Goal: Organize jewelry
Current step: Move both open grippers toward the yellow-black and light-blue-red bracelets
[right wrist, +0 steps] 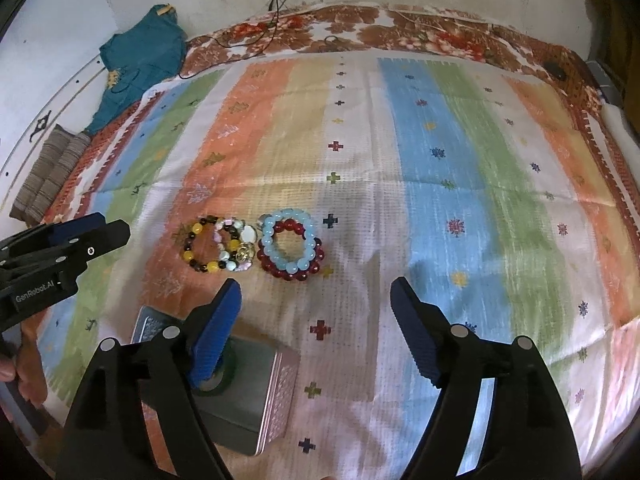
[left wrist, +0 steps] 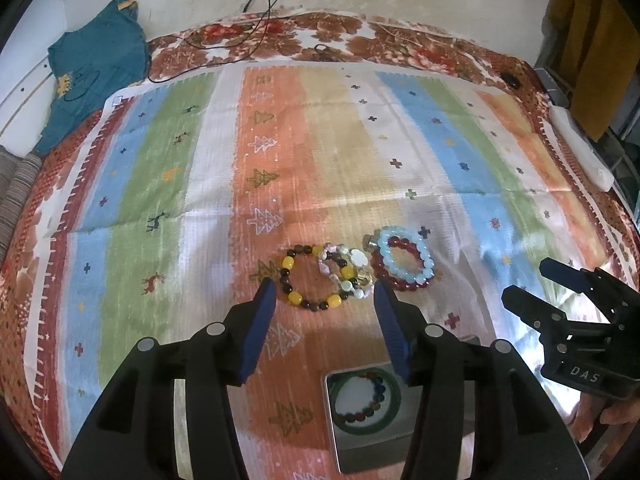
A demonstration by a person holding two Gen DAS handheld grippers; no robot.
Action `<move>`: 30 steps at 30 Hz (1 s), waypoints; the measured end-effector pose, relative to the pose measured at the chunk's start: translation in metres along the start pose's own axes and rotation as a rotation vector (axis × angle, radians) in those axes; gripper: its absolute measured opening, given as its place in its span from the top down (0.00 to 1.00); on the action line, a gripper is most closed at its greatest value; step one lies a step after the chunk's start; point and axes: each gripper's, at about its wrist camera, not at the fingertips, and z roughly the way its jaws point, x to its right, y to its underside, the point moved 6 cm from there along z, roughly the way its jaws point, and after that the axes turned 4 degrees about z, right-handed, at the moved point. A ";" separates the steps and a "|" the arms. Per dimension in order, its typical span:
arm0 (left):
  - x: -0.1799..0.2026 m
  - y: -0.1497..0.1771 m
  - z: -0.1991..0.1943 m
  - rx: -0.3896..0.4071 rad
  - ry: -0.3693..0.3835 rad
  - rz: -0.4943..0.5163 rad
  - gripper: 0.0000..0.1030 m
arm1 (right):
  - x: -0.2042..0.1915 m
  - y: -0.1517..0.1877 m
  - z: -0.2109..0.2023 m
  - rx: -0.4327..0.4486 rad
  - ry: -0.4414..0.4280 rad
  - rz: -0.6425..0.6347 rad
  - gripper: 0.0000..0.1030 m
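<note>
Several bead bracelets lie on the striped cloth: a yellow-and-dark one (left wrist: 295,298) (right wrist: 195,255), a pearl-and-gold cluster (left wrist: 354,266) (right wrist: 240,245) overlapping it, and a light blue one (left wrist: 427,257) (right wrist: 289,242) stacked on a dark red one (left wrist: 402,283) (right wrist: 294,270). A metal tin (left wrist: 340,436) (right wrist: 256,412) holds a green bangle (left wrist: 394,404) and a multicoloured bracelet (left wrist: 374,402). My left gripper (left wrist: 325,294) (right wrist: 94,228) is open, just short of the yellow bracelet. My right gripper (right wrist: 316,292) (left wrist: 532,280) is open and empty, near the tin's right.
A striped cloth (left wrist: 224,168) (right wrist: 460,168) covers a floral blanket (left wrist: 360,40). A teal garment (left wrist: 96,68) (right wrist: 140,64) lies at the far left, black cables (left wrist: 260,20) at the back, a white object (left wrist: 580,148) at the right edge.
</note>
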 end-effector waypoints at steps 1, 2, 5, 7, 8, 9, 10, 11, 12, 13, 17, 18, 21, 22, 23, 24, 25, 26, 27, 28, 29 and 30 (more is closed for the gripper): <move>0.000 -0.001 0.004 -0.006 -0.002 0.001 0.50 | 0.000 -0.001 0.001 -0.001 0.002 0.000 0.25; -0.001 -0.003 0.008 -0.013 -0.004 0.001 0.50 | 0.000 -0.002 0.003 -0.005 0.003 0.001 0.25; -0.003 -0.006 0.018 -0.028 -0.006 0.000 0.49 | 0.001 -0.005 0.009 -0.011 0.008 -0.003 0.25; -0.003 -0.007 0.024 -0.038 -0.003 -0.002 0.48 | 0.001 -0.007 0.012 -0.016 0.009 -0.005 0.25; -0.004 -0.008 0.027 -0.042 -0.001 -0.003 0.47 | 0.001 -0.008 0.015 -0.021 0.010 -0.006 0.25; -0.005 -0.009 0.029 -0.046 -0.001 -0.005 0.47 | 0.001 -0.008 0.017 -0.025 0.011 -0.007 0.25; -0.006 -0.009 0.032 -0.051 -0.001 -0.007 0.47 | 0.000 -0.009 0.019 -0.027 0.012 -0.006 0.25; -0.007 -0.010 0.034 -0.054 -0.003 -0.008 0.46 | 0.000 -0.010 0.022 -0.031 0.012 -0.004 0.25; -0.008 -0.010 0.036 -0.057 -0.004 -0.009 0.46 | 0.000 -0.011 0.023 -0.033 0.013 -0.004 0.25; -0.008 -0.011 0.038 -0.060 -0.005 -0.010 0.46 | 0.000 -0.012 0.025 -0.034 0.016 -0.007 0.25; -0.012 -0.012 0.048 -0.076 -0.013 -0.011 0.46 | -0.001 -0.014 0.032 -0.041 0.017 -0.007 0.25; -0.012 -0.013 0.050 -0.079 -0.016 -0.007 0.46 | -0.001 -0.015 0.034 -0.045 0.017 -0.010 0.25; -0.012 -0.015 0.056 -0.085 -0.014 -0.009 0.46 | -0.004 -0.015 0.039 -0.052 0.015 -0.015 0.25; -0.012 -0.017 0.058 -0.086 -0.012 -0.011 0.46 | -0.004 -0.016 0.041 -0.055 0.016 -0.017 0.25; -0.012 -0.018 0.060 -0.087 -0.011 -0.012 0.46 | -0.005 -0.017 0.042 -0.056 0.017 -0.018 0.25; -0.012 -0.018 0.061 -0.088 -0.010 -0.013 0.46 | -0.005 -0.017 0.044 -0.059 0.019 -0.020 0.25; -0.012 -0.019 0.063 -0.090 -0.010 -0.014 0.46 | -0.005 -0.018 0.045 -0.061 0.022 -0.020 0.25; -0.012 -0.020 0.066 -0.093 -0.009 -0.014 0.46 | -0.004 -0.018 0.048 -0.065 0.024 -0.019 0.25; -0.012 -0.020 0.067 -0.095 -0.010 -0.012 0.46 | -0.004 -0.018 0.050 -0.068 0.026 -0.018 0.25; -0.013 -0.021 0.069 -0.097 -0.012 -0.011 0.46 | -0.003 -0.019 0.052 -0.071 0.029 -0.018 0.25; -0.013 -0.021 0.071 -0.099 -0.013 -0.011 0.46 | -0.003 -0.019 0.055 -0.076 0.031 -0.018 0.25; -0.013 -0.022 0.073 -0.102 -0.011 -0.013 0.46 | -0.002 -0.019 0.057 -0.079 0.032 -0.019 0.25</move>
